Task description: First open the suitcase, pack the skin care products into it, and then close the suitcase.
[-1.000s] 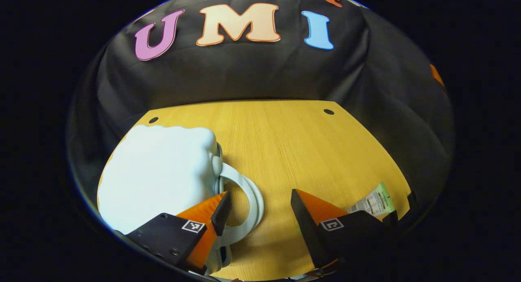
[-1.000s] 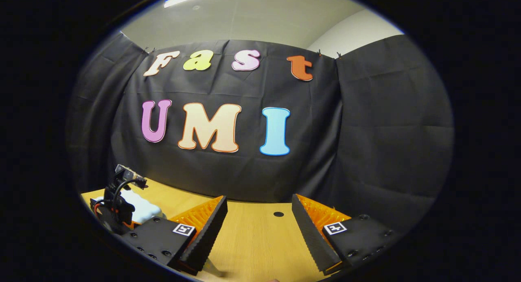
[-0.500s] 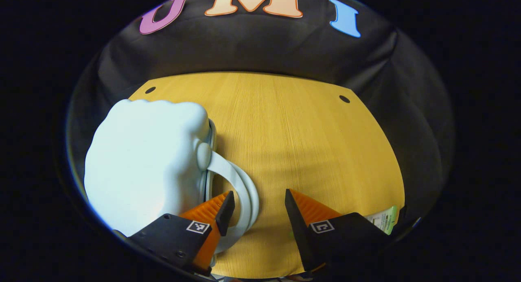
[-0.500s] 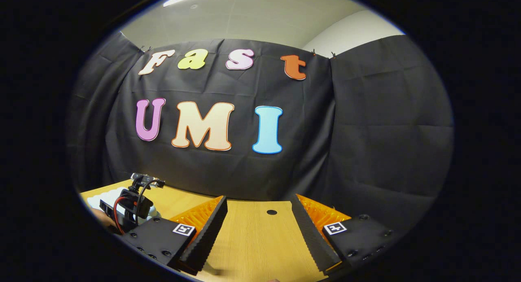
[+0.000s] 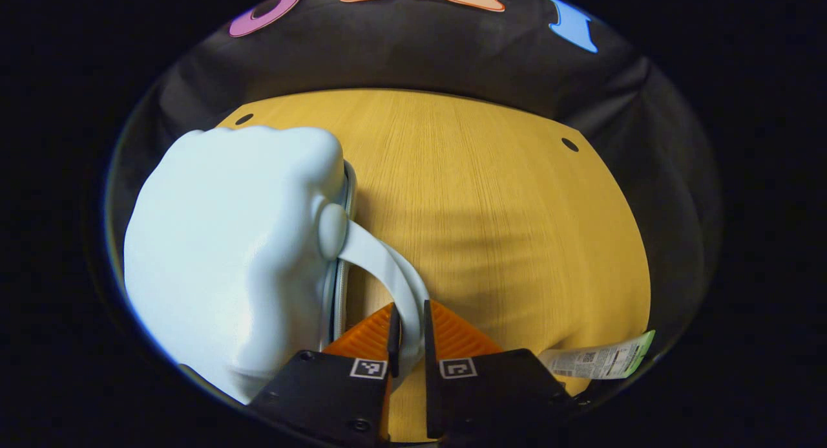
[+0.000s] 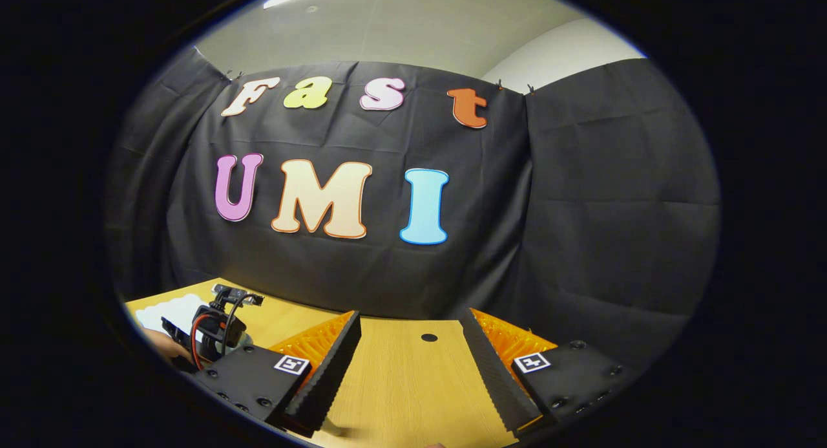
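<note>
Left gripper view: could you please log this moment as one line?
stage: opening | left gripper: shut on pale blue loop handle of closed pale blue suitcase | right gripper: open, idle above wooden table

Left tongs [image 5: 408, 344] with black screwed bodies bearing square black-and-white markers, ridged wedge fingers, right tongs [image 6: 409, 364] alike with serrated pads [image 6: 326, 370], red cable on the farther unit

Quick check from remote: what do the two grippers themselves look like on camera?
Both the left gripper and the right gripper have black bodies, wedge-shaped ribbed fingers and a square black-and-white marker on each side. Seen from the right gripper view, the left gripper carries red and black cables.
</note>
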A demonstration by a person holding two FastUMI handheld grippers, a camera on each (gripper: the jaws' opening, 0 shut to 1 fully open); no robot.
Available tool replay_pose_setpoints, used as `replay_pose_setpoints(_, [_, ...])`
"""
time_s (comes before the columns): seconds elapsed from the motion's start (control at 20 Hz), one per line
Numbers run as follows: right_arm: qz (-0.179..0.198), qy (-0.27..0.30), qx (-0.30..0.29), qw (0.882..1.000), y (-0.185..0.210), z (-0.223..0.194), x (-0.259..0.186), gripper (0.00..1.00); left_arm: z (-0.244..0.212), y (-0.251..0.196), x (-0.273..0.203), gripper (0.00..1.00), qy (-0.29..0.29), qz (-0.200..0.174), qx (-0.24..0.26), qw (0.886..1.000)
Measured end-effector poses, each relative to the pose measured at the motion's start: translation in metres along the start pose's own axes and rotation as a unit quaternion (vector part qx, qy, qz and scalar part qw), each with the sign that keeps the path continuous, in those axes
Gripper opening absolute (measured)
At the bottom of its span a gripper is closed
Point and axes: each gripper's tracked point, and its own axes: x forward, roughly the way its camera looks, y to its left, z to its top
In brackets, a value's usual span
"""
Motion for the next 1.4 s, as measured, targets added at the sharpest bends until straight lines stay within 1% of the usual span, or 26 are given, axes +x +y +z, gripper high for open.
replay_pose_setpoints(0.05, [0.000,0.000,0.000,1.000,0.000,0.000,0.000,0.99,0.001,0.000,-0.004,0.09,-0.001,-0.003,0.003,1.000])
replay_pose_setpoints(0.15, [0.000,-0.002,-0.002,1.000,0.000,0.000,0.000,0.99,0.003,-0.003,-0.007,0.06,-0.002,-0.003,0.004,1.000])
replay_pose_setpoints(0.2, [0.002,-0.002,-0.003,1.000,0.002,0.001,0.000,0.99,0.004,-0.004,-0.008,0.04,-0.004,-0.002,0.014,1.000])
replay_pose_setpoints(0.3, [0.005,-0.005,-0.003,1.000,0.004,0.000,0.001,0.99,0.012,-0.005,-0.017,0.01,-0.016,0.010,0.043,0.999])
replay_pose_setpoints(0.35, [0.007,-0.005,-0.002,1.000,0.005,-0.001,0.001,1.00,0.016,-0.007,-0.024,0.00,-0.023,0.011,0.057,0.998])
replay_pose_setpoints(0.4, [0.009,-0.006,-0.001,1.000,0.007,-0.001,0.001,0.99,0.019,-0.008,-0.030,0.00,-0.029,0.009,0.065,0.997])
replay_pose_setpoints(0.7, [0.029,-0.009,-0.001,1.000,0.019,-0.001,0.006,0.99,0.027,-0.015,-0.058,0.00,-0.042,-0.012,0.078,0.996])
replay_pose_setpoints(0.9, [0.043,-0.020,0.001,0.999,0.028,0.004,0.009,0.99,0.047,-0.013,-0.090,0.00,-0.068,-0.017,0.087,0.994])
replay_pose_setpoints(1.1, [0.054,-0.031,0.005,0.998,0.037,0.007,0.010,0.99,0.072,0.005,-0.127,0.00,-0.099,-0.020,0.082,0.992])
replay_pose_setpoints(1.3, [0.064,-0.034,0.010,0.997,0.046,0.008,0.010,0.99,0.094,0.027,-0.156,0.00,-0.116,-0.024,0.063,0.991])
replay_pose_setpoints(1.4, [0.068,-0.033,0.011,0.997,0.050,0.006,0.010,1.00,0.106,0.044,-0.172,0.00,-0.126,-0.015,0.073,0.989])
